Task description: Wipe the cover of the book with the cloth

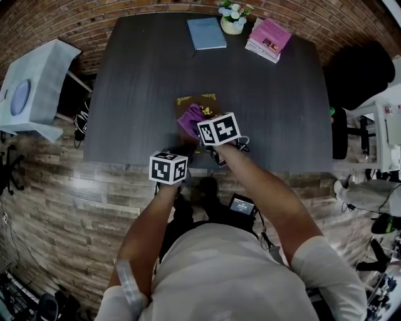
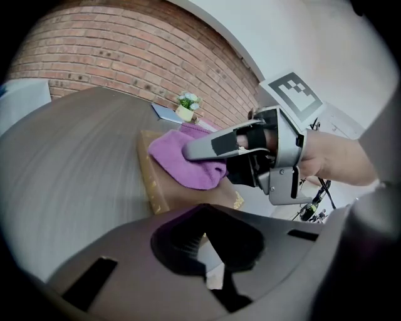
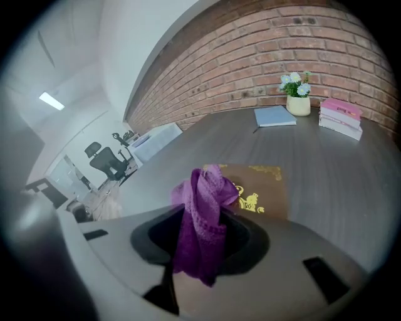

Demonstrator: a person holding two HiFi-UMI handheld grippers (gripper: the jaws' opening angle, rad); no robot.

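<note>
On the cover of the brown book, toward its near left part, the purple cloth is lying in a bunch, and the right gripper is clamping it. Its jaws are standing partly closed with a thick fold of the cloth pinched between them. The rest of the fabric is spilling out past the tips and resting on the cover. The book itself is lying flat and closed on the dark table, gold ornament showing at its corners and at its centre, with its near edge close to the table's front edge. On the near side of the book, slightly to its left, the left gripper is hanging by the table's front edge with its jaws pressed fully together and nothing gripped between them. It is pointing across the book toward the cloth and is staying clear of the fabric, and whether it is touching the book cannot be told. Well beyond the book, along the table's far edge, a blue book is lying flat. A small pot of pale flowers is standing just to the right of that, and a stack of pink books is sitting further right again. Far to the left of the brown book, off the table, a white cabinet is standing against the brick wall.
</note>
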